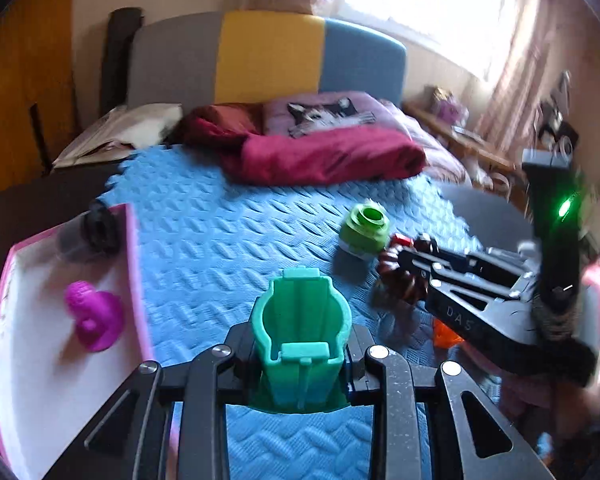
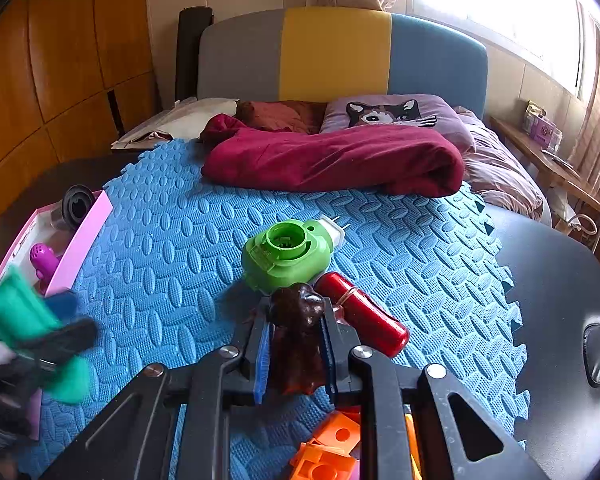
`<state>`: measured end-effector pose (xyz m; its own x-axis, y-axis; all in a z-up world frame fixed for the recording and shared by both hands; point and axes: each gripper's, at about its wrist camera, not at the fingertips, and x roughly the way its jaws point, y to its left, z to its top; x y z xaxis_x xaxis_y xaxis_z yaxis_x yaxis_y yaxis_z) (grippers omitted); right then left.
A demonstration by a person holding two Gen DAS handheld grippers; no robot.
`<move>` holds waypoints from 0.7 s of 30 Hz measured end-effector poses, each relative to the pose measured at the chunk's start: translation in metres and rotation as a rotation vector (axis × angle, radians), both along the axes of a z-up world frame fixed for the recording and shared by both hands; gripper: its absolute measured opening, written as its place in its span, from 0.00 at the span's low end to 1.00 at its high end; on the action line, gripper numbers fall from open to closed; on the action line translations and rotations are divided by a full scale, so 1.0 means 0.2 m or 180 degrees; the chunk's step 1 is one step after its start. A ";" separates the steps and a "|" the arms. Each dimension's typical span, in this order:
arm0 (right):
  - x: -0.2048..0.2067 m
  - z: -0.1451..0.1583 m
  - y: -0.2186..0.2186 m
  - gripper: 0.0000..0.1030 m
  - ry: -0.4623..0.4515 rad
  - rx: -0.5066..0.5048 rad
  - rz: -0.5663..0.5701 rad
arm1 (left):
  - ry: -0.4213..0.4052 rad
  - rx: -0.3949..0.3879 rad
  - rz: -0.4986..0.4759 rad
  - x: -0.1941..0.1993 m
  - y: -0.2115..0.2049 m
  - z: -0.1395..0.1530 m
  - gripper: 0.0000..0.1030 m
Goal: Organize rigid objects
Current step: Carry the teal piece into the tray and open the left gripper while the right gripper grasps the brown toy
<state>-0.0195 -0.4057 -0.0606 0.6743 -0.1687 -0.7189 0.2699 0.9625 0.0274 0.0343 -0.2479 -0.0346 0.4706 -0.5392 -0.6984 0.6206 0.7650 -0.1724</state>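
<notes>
Two claws are both busy. The left claw (image 1: 300, 360) is clamped across the lower body of a teal plastic holder (image 1: 300, 320), which stands upright between the jaws, open mouth up, above the blue foam mat (image 1: 220, 240) and just right of the pink box (image 1: 134, 280). The right claw (image 2: 296, 344) is closed tight on a dark brown lumpy piece (image 2: 298, 340) whose knobbly top sticks out past the tips; whether it has left the mat cannot be told.

Just beyond the right claw a red cylinder (image 2: 364, 316) lies on the mat, close beside the brown piece; whether they touch is unclear. The green round plug-in gadget (image 2: 288, 256) sits a little further out. Orange plastic blocks (image 2: 328, 452) lie under the right claw. In the box rest a purple toy (image 1: 94, 316) and a black-capped jar (image 1: 96, 230).

The holder looks like thin, hollow moulded plastic: light, stiff, smooth-walled, so likely to slip or twist if pinched near its flared rim; the straight lower walls seem the safer hold. The brown piece looks hard, glossy and uneven, and may pivot between flat pads.

The holder's base is hidden behind the claw, the brown piece's lower end is partly covered, and the box's near end is cut off. In the right camera the left claw is a blur.
</notes>
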 end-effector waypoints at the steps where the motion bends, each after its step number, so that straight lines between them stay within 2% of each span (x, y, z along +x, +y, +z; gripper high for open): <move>1: 0.00 0.00 0.00 0.19 0.0002 -0.0003 -0.0001 | 0.0020 -0.0047 0.0069 0.01 0.06 0.02 0.29; 6: 0.00 0.00 0.01 0.19 0.0013 -0.0048 0.0006 | 0.0051 -0.0116 0.0508 0.09 0.35 0.08 0.29; 12: 0.00 0.00 0.01 0.19 0.0020 -0.0037 -0.0002 | 0.0314 -0.0018 0.0953 0.19 0.63 -0.03 0.29; 17: 0.00 0.00 0.01 0.19 0.0025 -0.0055 -0.0001 | 0.0636 0.0023 0.0935 0.24 0.65 -0.18 0.29; 21: 0.00 0.00 0.01 0.19 0.0025 -0.0051 -0.0002 | 0.0726 0.0034 0.0841 0.29 0.56 -0.25 0.29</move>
